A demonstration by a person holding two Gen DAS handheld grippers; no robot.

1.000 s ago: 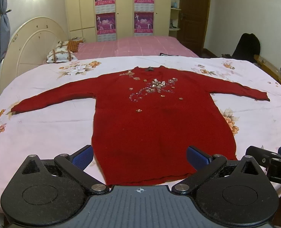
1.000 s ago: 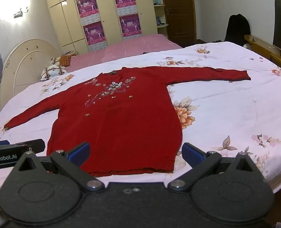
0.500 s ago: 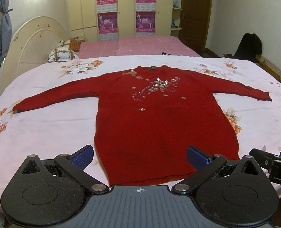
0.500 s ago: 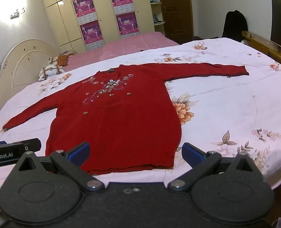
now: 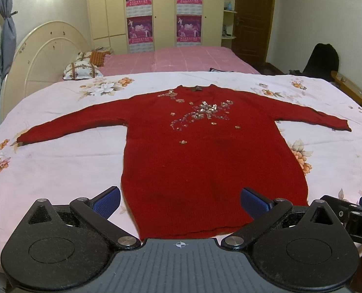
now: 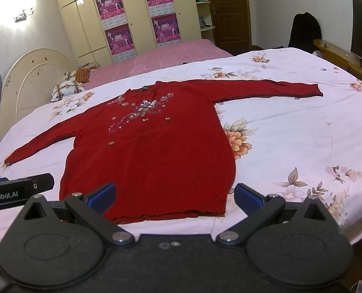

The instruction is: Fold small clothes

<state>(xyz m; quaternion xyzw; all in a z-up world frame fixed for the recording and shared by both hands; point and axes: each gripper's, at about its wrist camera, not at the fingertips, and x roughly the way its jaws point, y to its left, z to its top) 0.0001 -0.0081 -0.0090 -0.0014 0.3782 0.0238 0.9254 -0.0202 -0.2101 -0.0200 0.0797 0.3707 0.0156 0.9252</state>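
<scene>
My left gripper (image 6: 19,191), reading "enRobot.AI", and right gripper (image 6: 174,196) are hovering spread; the sweater (image 5: 205,151) is lying collar away, hem toward me.

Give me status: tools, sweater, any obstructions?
Left tool open, empty, at the hem. Right tool open, empty, likewise. Red sweater flat on the floral bedsheet, sleeves spread, unfolded. Nothing on it.

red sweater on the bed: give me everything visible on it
The red sweater looks knitted, long-bodied and long-sleeved, with sequin flowers across the chest and a dark label at the neckline. It lies flat, front up and unfolded on the floral bedsheet, sleeves spread sideways, hem nearest the cameras. Neither open gripper visibly touches it.
</scene>
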